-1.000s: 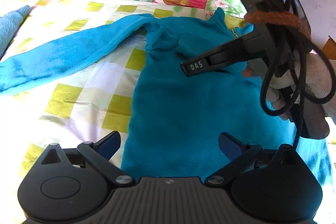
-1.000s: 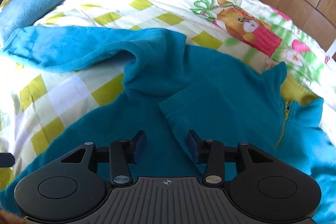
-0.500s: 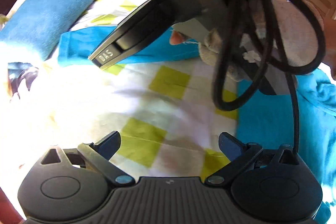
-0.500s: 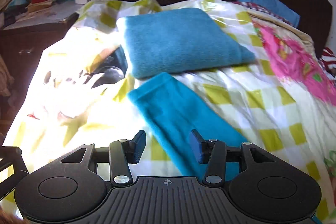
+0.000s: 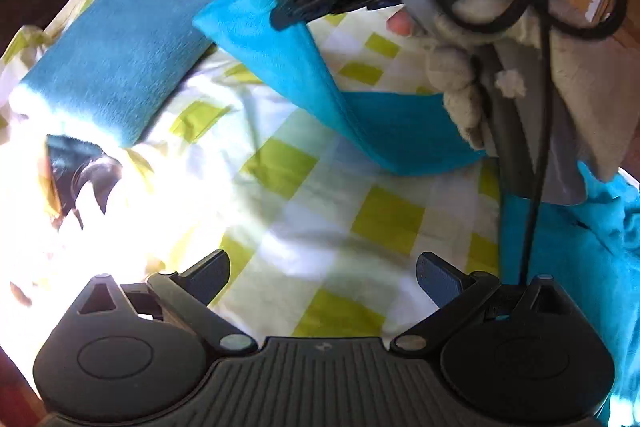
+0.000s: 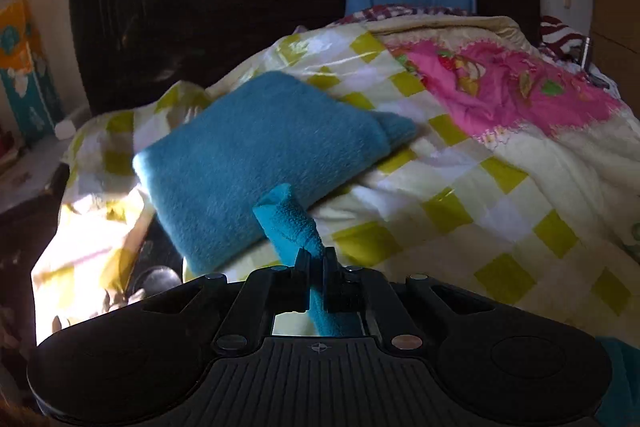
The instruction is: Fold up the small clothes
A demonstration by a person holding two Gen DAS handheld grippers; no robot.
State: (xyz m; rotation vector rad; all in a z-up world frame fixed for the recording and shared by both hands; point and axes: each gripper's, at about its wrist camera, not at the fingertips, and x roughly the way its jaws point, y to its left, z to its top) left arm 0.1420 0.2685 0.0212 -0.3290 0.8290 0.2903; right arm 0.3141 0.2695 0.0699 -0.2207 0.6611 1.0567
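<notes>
- The bright blue fleece sleeve runs as a long strip from the cuff at 11 o'clock in the left wrist view down toward 4 o'clock, lifted off the checked quilt at the cuff end.
- The right gripper is clamped on that cuff, fingers pressed together, the fleece poking out toward 12 o'clock.
- The garment's body lies at 3 to 4 o'clock on the quilt.
- The left gripper hangs over bare quilt, fingers spread wide, holding nothing.
- A folded teal fleece lies beyond the cuff.
- No containers are in view.
</notes>
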